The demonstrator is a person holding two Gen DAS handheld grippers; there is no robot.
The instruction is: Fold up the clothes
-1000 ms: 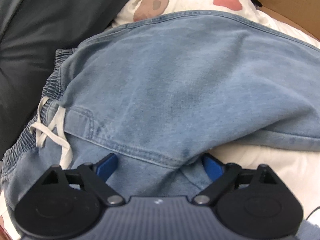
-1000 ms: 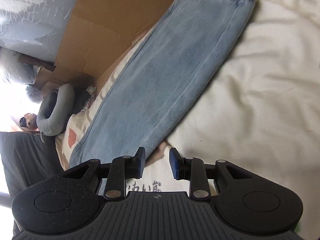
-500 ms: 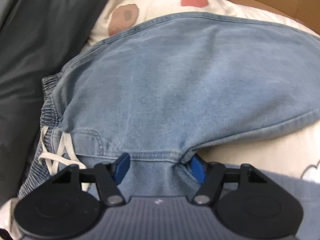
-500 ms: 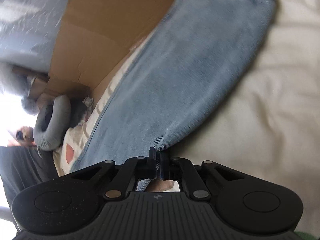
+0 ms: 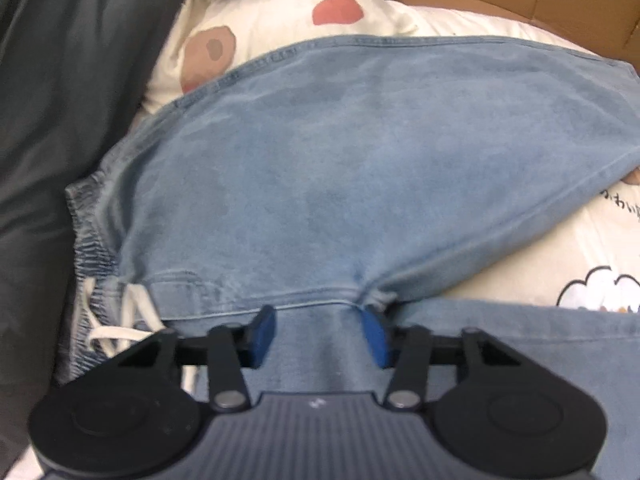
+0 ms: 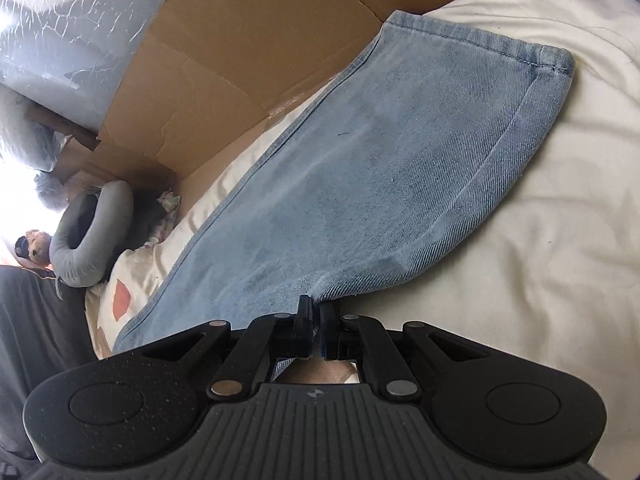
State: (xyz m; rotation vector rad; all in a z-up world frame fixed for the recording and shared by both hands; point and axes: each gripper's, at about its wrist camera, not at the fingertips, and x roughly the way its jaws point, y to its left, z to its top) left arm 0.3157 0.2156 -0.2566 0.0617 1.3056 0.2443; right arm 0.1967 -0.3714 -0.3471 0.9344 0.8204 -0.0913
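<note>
The jeans [image 6: 384,184] lie on the bed [image 6: 540,240], their leg stretching away towards the cardboard [image 6: 248,60]. The right gripper [image 6: 316,330] pinches the leg's edge; the left gripper [image 5: 318,334] is closing around the crotch fabric.

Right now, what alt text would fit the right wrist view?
The right tool is shut on the edge of a pale blue jeans leg lying across a cream quilt. Brown cardboard stands behind.

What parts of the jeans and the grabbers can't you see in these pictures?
- Left wrist view: the jeans run off the right edge; the left gripper, jaws closing around bunched denim, hides the fabric beneath.
- Right wrist view: the right gripper covers the pinched edge; the waistband is out of frame.
</note>
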